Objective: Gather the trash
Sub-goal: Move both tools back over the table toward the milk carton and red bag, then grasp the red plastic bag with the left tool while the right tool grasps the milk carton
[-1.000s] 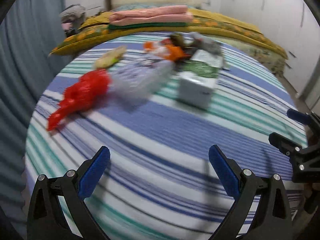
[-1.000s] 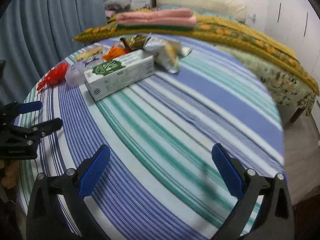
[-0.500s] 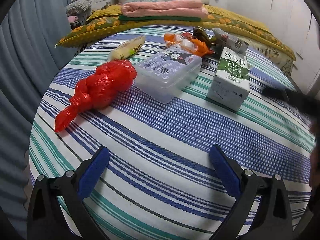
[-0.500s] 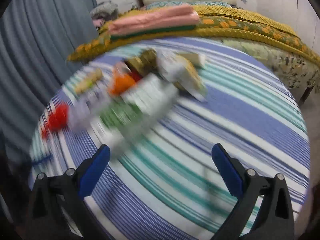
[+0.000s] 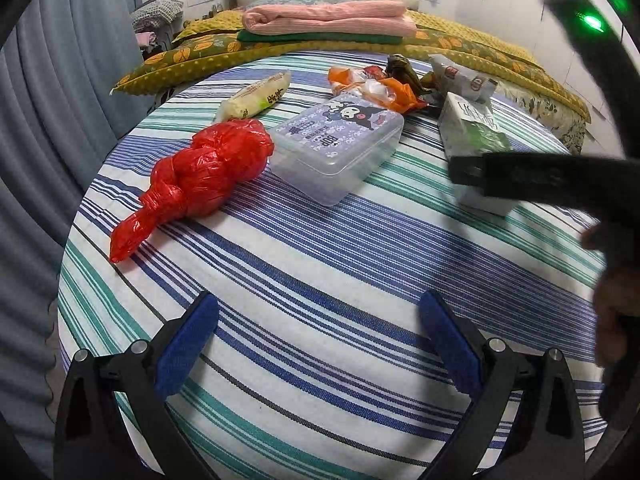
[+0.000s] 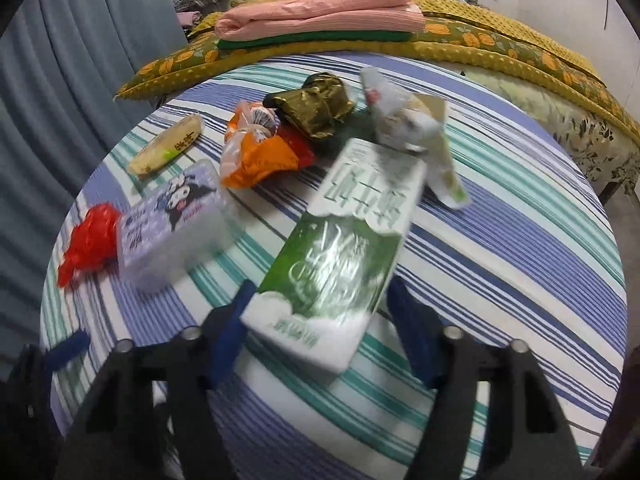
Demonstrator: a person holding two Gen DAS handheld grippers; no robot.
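A green and white milk carton (image 6: 344, 248) lies on the striped table. My right gripper (image 6: 320, 332) is open, its jaws on either side of the carton's near end, not closed on it. The carton also shows in the left wrist view (image 5: 472, 132), partly behind the right gripper body. My left gripper (image 5: 320, 340) is open and empty above bare cloth. A red plastic bag (image 5: 200, 172), a clear lidded box (image 5: 340, 144), orange wrappers (image 5: 376, 88), a yellow packet (image 5: 256, 96), a dark foil wrapper (image 6: 316, 104) and a white wrapper (image 6: 404, 120) lie on the table.
The round table has a blue, green and white striped cloth (image 5: 320, 264). A bed with a yellow cover (image 5: 480, 48) and folded pink and green blankets (image 5: 328, 20) stands behind it. Blue-grey curtains (image 5: 48, 80) hang on the left.
My right gripper has moved forward and left to the milk carton, so its jaws now flank the carton's end. My left gripper has stayed nearly still.
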